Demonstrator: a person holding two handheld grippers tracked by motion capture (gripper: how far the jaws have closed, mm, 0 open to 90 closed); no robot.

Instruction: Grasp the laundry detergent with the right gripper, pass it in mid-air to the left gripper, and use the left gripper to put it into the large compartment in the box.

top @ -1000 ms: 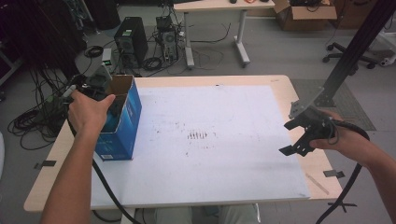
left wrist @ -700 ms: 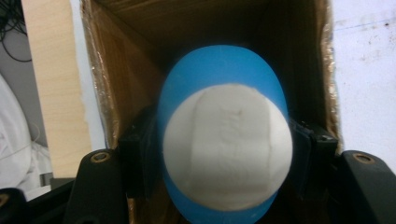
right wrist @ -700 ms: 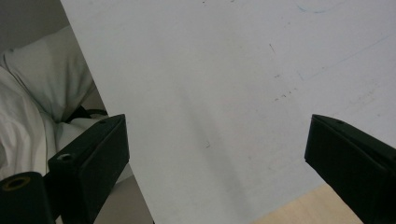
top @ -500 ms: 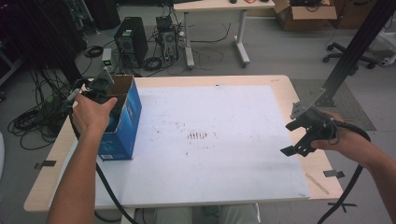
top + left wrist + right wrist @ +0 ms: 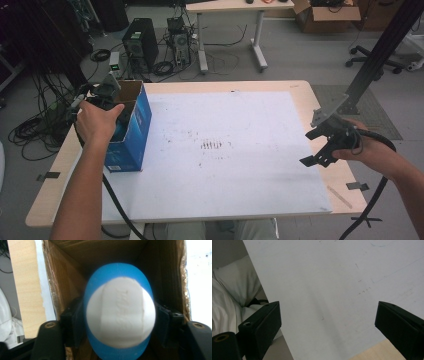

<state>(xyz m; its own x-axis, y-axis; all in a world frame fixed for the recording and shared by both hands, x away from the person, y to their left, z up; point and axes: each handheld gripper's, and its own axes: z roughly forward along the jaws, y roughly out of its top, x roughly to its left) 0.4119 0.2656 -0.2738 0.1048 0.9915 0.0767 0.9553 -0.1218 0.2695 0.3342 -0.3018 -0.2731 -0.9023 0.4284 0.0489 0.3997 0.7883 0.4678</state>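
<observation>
From the high view, the left tongs [image 5: 102,95] sit at the open top of the blue box [image 5: 131,131], at about nine o'clock on the table [image 5: 300,95], with the person's left hand [image 5: 98,121] over them. The right tongs [image 5: 320,145] hover at three o'clock above the white sheet [image 5: 220,150], jaws spread and holding nothing.

In the left gripper view, the left tongs [image 5: 120,315] are clamped on a blue and white egg-shaped thing [image 5: 119,312], perhaps a bottle seen end on, inside the brown cardboard walls of the box [image 5: 67,275]. To lift it out cleanly I would draw straight up, keeping the grip square, since the box walls stand close on both sides.

In the right gripper view, the right tongs [image 5: 327,322] gape wide over the bare white sheet [image 5: 324,277] near the table's front edge; nothing stands in their way.
</observation>
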